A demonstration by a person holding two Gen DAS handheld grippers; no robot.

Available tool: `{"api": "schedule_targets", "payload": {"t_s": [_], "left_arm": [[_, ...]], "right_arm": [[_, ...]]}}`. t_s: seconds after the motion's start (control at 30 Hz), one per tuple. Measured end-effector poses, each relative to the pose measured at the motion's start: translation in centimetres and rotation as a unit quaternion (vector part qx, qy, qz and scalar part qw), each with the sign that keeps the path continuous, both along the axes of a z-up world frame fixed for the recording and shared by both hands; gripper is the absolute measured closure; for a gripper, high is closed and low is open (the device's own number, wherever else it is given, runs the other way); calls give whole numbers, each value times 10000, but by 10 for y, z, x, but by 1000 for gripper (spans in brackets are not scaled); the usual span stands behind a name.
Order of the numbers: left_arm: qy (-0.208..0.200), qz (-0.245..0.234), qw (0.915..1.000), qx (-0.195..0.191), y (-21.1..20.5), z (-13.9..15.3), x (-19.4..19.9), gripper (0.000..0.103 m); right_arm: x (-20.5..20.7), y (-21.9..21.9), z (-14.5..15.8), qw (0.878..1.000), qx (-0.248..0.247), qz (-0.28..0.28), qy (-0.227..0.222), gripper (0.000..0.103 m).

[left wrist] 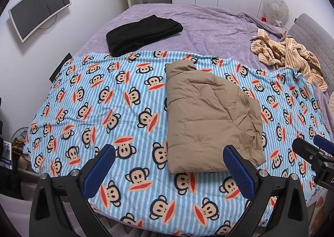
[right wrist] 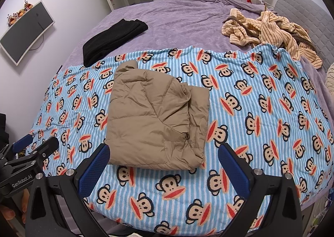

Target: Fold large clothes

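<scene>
The tan puffer jacket (left wrist: 210, 115) lies folded into a thick, roughly rectangular bundle on the monkey-print blanket (left wrist: 104, 111) that covers the near part of the bed (left wrist: 208, 26). It looks light and springy: quilted, air-filled padding with a smooth shell that is likely slippery and inclined to puff back open, so a pinch through all layers at a near corner or along the doubled hem edge (right wrist: 196, 153) would probably hold better than a grab at the bulging middle. The left gripper (left wrist: 169, 160) hangs with its jaws spread wide and holds nothing; the jacket's near edge sits just ahead, toward its right finger. The right gripper (right wrist: 163, 160) is likewise wide open and empty, with the bundle just in front, nearer its left finger. Neither touches the fabric.
</scene>
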State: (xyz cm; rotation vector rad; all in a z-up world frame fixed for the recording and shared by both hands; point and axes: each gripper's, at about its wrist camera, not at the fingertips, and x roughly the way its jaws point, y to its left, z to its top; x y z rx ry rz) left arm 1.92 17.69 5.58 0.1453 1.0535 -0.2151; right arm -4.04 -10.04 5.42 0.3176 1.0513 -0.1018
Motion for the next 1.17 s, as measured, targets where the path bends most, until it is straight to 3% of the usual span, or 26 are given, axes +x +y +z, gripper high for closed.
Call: {"api": "schedule_targets", "payload": {"t_s": [1.17], "left_arm": [[-80,0,10000,2,1,0,-1,0]], "right_arm": [[-2,5,0,10000,17,-11,34,0]]}}
